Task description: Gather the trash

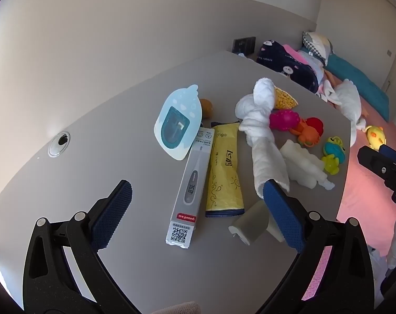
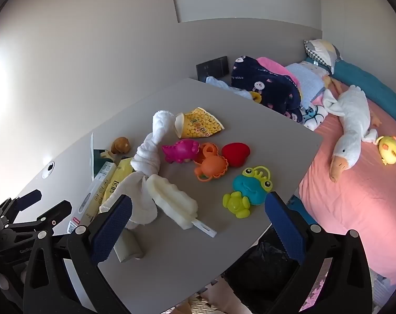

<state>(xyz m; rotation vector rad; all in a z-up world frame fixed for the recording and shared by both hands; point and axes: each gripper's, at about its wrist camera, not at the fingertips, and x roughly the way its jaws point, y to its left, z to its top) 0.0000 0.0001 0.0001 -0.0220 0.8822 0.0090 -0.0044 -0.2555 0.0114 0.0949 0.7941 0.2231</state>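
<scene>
On the grey table (image 1: 93,172) lie a thermometer box (image 1: 190,191), a yellow wrapper (image 1: 225,170), a blue blister card (image 1: 178,123), a yellow snack bag (image 2: 200,125), a twisted white cloth (image 1: 260,136), a white brush (image 2: 174,204) and a small grey roll (image 1: 250,222). My left gripper (image 1: 198,196) is open above the thermometer box and yellow wrapper. My right gripper (image 2: 198,209) is open above the brush, at the table's near edge. The left gripper also shows in the right wrist view (image 2: 43,204).
Plastic toys, pink (image 2: 180,150), orange (image 2: 211,167), red (image 2: 235,153) and a blue-green frog (image 2: 250,191), sit on the table's right half. A black-lined bin (image 2: 266,264) stands under the table edge. A pink bed (image 2: 368,209) with a goose plush (image 2: 352,128) lies right.
</scene>
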